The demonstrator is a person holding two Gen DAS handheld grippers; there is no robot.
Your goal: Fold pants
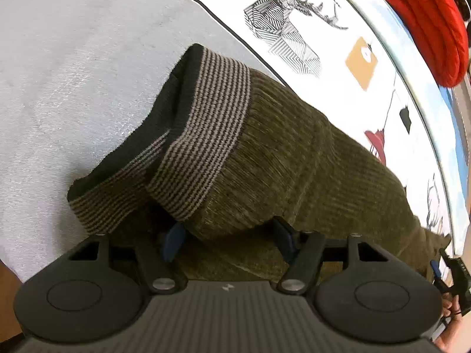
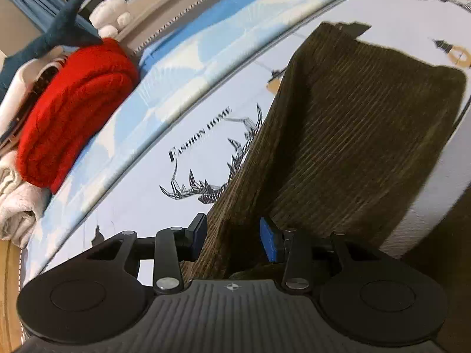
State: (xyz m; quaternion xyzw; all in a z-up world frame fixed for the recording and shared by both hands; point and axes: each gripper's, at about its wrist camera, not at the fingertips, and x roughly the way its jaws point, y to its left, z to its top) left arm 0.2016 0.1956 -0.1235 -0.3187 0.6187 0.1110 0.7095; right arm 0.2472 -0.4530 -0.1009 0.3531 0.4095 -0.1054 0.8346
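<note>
Olive corduroy pants (image 1: pixel 294 158) with striped knit cuffs (image 1: pixel 206 135) lie on a printed bed sheet (image 1: pixel 332 29). The two cuffs lie together, one over the other. My left gripper (image 1: pixel 229 235) is open, its blue pads on either side of the upper leg just below its cuff. In the right wrist view the pants (image 2: pixel 353 135) stretch away from me. My right gripper (image 2: pixel 234 239) is open with a fold of the corduroy between its pads. The right gripper also shows at the left wrist view's right edge (image 1: pixel 441 267).
A red knit garment (image 2: pixel 76 108) lies folded on a pile of pale laundry (image 2: pixel 17 206) at the bed's far side, with a dark blue plush shark (image 2: pixel 61 29) behind it. A plain grey sheet area (image 1: pixel 73 73) lies left of the cuffs.
</note>
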